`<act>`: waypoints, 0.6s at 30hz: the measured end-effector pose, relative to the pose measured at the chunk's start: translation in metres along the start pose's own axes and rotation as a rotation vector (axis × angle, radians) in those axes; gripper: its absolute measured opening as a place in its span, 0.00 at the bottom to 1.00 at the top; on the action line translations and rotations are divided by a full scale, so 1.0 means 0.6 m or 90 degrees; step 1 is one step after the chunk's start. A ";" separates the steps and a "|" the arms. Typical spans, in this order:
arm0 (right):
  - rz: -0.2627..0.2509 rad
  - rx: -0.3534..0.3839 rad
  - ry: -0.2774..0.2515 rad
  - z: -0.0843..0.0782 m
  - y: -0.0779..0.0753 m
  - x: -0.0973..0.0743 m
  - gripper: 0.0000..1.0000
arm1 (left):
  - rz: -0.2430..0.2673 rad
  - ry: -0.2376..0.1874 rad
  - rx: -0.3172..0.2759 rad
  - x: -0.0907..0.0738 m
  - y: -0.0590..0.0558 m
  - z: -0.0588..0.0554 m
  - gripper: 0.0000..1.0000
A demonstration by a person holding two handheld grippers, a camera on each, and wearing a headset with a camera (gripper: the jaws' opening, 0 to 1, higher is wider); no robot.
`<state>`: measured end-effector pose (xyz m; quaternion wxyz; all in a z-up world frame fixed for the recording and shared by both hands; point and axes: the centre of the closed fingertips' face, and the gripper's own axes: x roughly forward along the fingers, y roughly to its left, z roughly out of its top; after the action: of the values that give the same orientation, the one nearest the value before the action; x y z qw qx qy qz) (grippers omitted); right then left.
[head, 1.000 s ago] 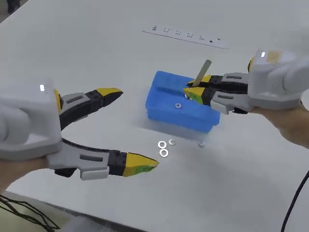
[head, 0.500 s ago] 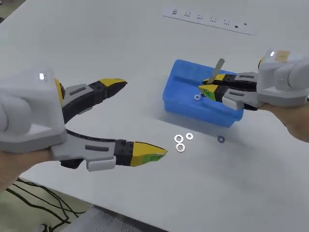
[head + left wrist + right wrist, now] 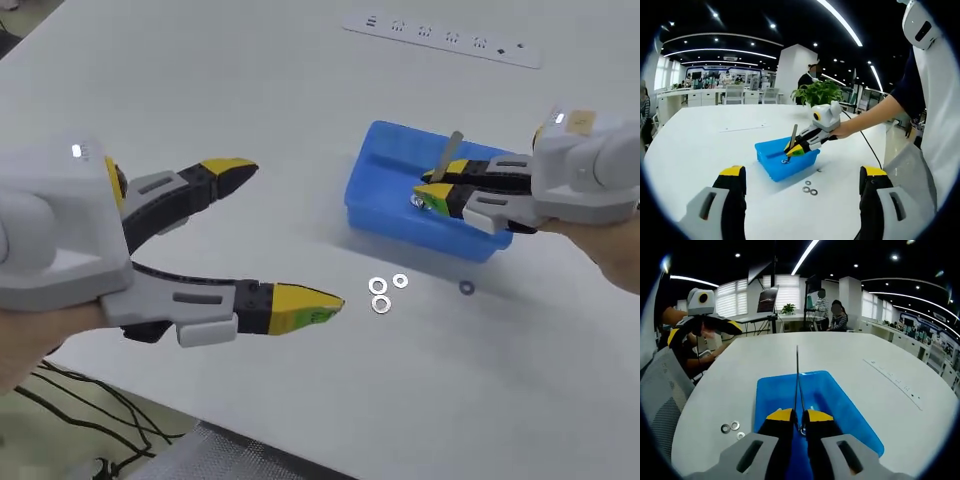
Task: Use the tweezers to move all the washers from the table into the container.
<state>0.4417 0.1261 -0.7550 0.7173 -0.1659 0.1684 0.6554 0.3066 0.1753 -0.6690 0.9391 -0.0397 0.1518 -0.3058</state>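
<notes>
My right gripper (image 3: 432, 192) (image 3: 799, 416) is shut on the metal tweezers (image 3: 453, 150) (image 3: 797, 372) over the blue container (image 3: 385, 215) (image 3: 845, 410). The tweezers' tips point down into the container beside a washer (image 3: 418, 203); I cannot tell whether they pinch it. Three washers (image 3: 381, 295) (image 3: 730, 427) lie on the white table in front of the container, and one more washer (image 3: 467, 288) lies to their right. My left gripper (image 3: 285, 235) (image 3: 801, 172) is open and holds nothing, left of the washers. Its own view shows the container (image 3: 775, 167), the right gripper (image 3: 801, 146) and washers (image 3: 809, 190).
A white power strip (image 3: 445, 38) lies at the far side of the table. Black cables (image 3: 70, 415) hang below the near table edge at the left. People sit at desks (image 3: 832, 315) far behind the table.
The head camera has shifted, so the whole picture slid right. The right gripper has sunk slightly with the tweezers towards the container. The left gripper stays open.
</notes>
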 end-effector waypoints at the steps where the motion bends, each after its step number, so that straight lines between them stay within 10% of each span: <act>1: -0.003 -0.003 0.000 0.002 -0.001 -0.002 0.10 | 0.000 0.002 0.001 0.000 -0.001 -0.001 1.00; 10: -0.024 -0.019 -0.006 0.025 -0.010 -0.022 0.08 | -0.008 -0.011 -0.009 0.022 0.006 0.007 1.00; 18: -0.009 -0.044 0.008 0.022 0.005 -0.026 0.08 | -0.057 -0.060 0.006 0.106 0.023 0.070 0.81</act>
<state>0.4378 0.1186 -0.7358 0.7147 -0.1959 0.1490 0.6547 0.3762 0.1484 -0.6482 0.9309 -0.0562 0.1036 -0.3459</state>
